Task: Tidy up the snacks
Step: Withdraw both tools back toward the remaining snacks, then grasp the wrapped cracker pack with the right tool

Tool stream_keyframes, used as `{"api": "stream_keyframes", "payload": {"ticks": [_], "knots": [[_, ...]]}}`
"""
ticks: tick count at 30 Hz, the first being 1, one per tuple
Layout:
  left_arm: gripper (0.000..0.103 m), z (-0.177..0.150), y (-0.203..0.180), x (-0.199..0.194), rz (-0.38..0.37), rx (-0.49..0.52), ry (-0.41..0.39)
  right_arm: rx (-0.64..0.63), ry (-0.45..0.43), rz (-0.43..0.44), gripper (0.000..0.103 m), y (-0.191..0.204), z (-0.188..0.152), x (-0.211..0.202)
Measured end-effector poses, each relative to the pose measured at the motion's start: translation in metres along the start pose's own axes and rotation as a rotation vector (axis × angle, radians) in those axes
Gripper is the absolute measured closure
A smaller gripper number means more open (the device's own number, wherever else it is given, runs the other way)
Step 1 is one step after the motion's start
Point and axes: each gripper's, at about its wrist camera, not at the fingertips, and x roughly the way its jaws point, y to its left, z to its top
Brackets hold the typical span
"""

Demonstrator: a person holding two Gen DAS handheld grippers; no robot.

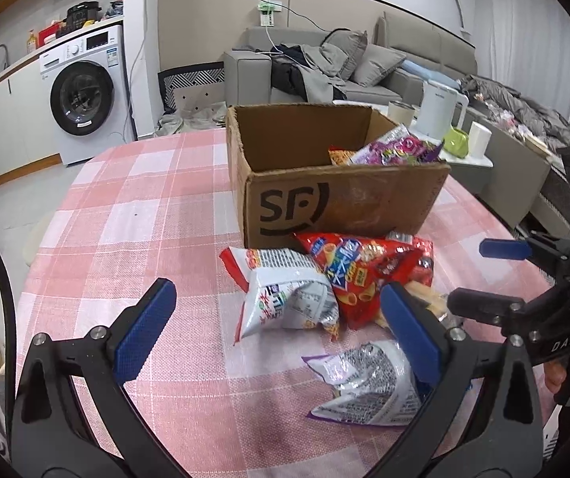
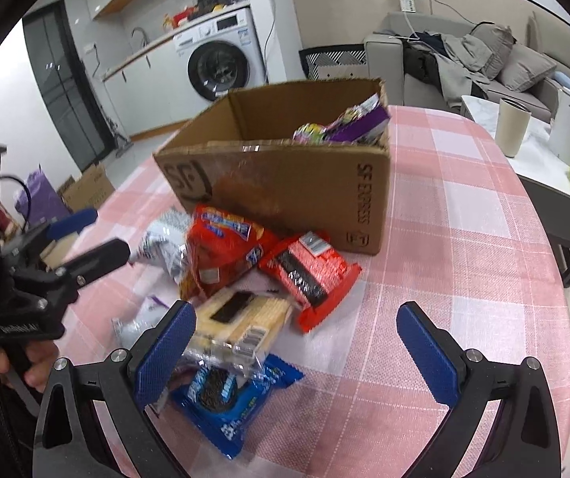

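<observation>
**Both hand-held grippers released over snack pile by box**

Left hand-held gripper (image 1: 277, 318): jaws spread wide, nothing btwn them, hovering above desk (image 1: 145, 207) w/ pink plaid cloth. Right hand-held gripper (image 2: 296, 342): also spread wide, empty, over the pile's near edge.

Cardboard box (image 1: 336, 199) w/ SF logo stands open-topped mid-desk. Inside, at its right end: a purple snack pack (image 1: 400, 147) leaning on the wall, an orange pack (image 1: 340, 156) just beside it.

Loose snacks lie on desk in front of box, close together:
- white/silver bag (image 1: 285, 298), crumpled, left side of pile
- red chip bag (image 1: 364, 271), touching box's front, overlapping the white bag
- silver bag w/ purple edge (image 1: 368, 382), nearest left gripper, partly behind its right finger
- red wrapper w/ black label (image 2: 308, 275), near box corner
- clear pack of pale wafers (image 2: 237, 322), btwn red chip bag and blue pack
- blue cookie pack (image 2: 233, 394), nearest the right gripper, partly behind its left finger

Each gripper shows in the other's view, off to the side; a hand (image 2: 34, 366) grips the left one's handle. Bkgd: washing machine (image 1: 85, 95), grey sofa (image 1: 344, 63), side table w/ kettle (image 1: 440, 109).
</observation>
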Motion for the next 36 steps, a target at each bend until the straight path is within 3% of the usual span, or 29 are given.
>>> {"api": "stream_keyframes", "payload": {"ticks": [15, 22, 28, 32, 34, 36], "knots": [[0.001, -0.020, 0.005, 0.002, -0.006, 0.012, 0.053, -0.002, 0.042, 0.089, 0.000, 0.018, -0.006, 0.019], [0.001, -0.018, 0.019, 0.006, 0.010, -0.028, 0.066, 0.030, 0.081, 0.070, 0.000, 0.022, -0.009, 0.035], [0.001, -0.018, 0.017, 0.009, 0.000, -0.010, 0.081, -0.017, 0.096, 0.038, 0.000, 0.027, -0.009, 0.034], [0.001, -0.019, 0.015, 0.009, -0.006, 0.000, 0.086, -0.018, 0.103, 0.067, 0.001, 0.031, -0.012, 0.037], [0.001, -0.019, 0.015, 0.009, -0.006, -0.003, 0.086, -0.022, 0.087, 0.063, 0.003, 0.033, -0.012, 0.037], [0.001, -0.019, 0.015, 0.009, -0.007, -0.007, 0.085, -0.010, 0.083, 0.091, 0.013, 0.032, -0.012, 0.037]]}}
